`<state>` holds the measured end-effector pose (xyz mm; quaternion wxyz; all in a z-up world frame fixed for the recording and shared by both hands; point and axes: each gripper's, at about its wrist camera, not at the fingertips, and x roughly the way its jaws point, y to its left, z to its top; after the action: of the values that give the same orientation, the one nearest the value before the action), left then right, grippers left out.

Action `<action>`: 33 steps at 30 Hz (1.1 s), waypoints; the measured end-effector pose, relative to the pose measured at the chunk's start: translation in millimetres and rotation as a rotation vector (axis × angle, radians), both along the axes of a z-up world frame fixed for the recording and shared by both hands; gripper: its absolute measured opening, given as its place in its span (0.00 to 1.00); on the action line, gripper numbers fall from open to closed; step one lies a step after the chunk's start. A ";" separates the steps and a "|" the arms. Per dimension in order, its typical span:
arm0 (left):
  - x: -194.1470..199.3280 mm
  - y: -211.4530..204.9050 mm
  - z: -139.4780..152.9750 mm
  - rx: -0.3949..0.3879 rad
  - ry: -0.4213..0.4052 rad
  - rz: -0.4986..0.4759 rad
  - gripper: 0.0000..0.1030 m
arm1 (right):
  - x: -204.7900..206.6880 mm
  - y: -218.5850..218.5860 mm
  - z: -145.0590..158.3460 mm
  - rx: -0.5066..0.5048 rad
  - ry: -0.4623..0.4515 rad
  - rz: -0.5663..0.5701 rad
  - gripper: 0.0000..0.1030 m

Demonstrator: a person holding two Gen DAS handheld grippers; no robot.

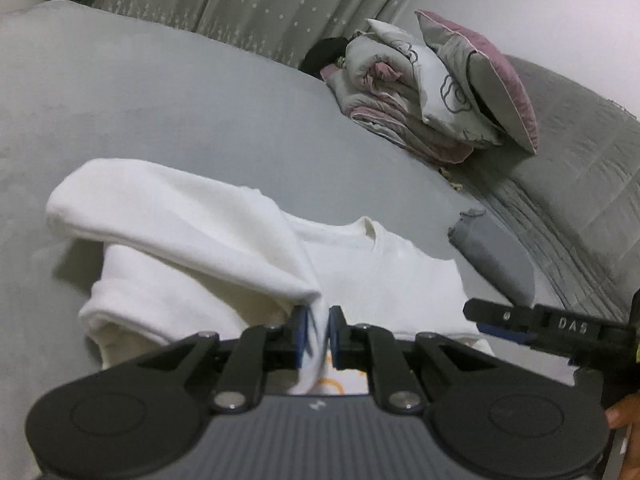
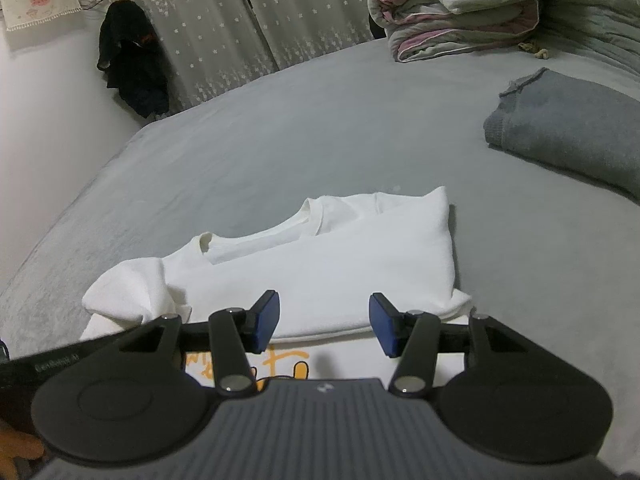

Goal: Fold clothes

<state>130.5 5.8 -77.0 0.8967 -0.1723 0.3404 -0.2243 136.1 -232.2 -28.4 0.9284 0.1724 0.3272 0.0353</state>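
Left gripper [image 1: 318,334]: jaws nearly closed, pinching a fold of the white shirt [image 2: 340,256] on the bed [image 2: 260,160]. Right gripper [image 2: 324,320]: jaws half open, empty, above the shirt.

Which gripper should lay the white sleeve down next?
The left gripper, probably: it is already shut on the sleeve of the white sweatshirt, lifted over its body. The right gripper is open and holds nothing.

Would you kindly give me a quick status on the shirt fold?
Left hand-held gripper shut on white shirt sleeve. Right hand-held gripper open, empty, above shirt. Shirt part-folded on bed. Nothing in the way.
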 end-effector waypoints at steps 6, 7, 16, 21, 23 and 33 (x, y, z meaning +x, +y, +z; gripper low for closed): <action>-11.3 2.0 14.4 -0.020 -0.009 -0.012 0.47 | 2.1 1.1 -0.6 0.003 0.002 0.005 0.53; -14.9 3.0 17.2 -0.023 -0.015 -0.015 0.48 | 2.4 1.7 -0.5 0.004 0.002 0.005 0.53; -35.1 25.2 22.8 -0.010 0.014 0.013 0.55 | 3.7 14.1 2.3 0.012 -0.010 0.033 0.53; -34.6 53.1 18.8 -0.053 0.068 0.104 0.55 | 6.9 24.8 3.2 0.028 -0.018 0.051 0.53; -31.4 64.3 16.2 -0.089 0.095 0.152 0.55 | 8.4 30.0 3.0 0.032 -0.020 0.063 0.53; -9.8 101.1 11.1 -0.247 0.132 0.331 0.55 | 11.4 42.5 -1.5 0.038 -0.005 0.085 0.54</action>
<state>120.7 107.0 -66.0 0.8691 -0.3489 0.3355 -0.1024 147.5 -189.7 -30.0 0.9235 0.1761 0.3309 0.0812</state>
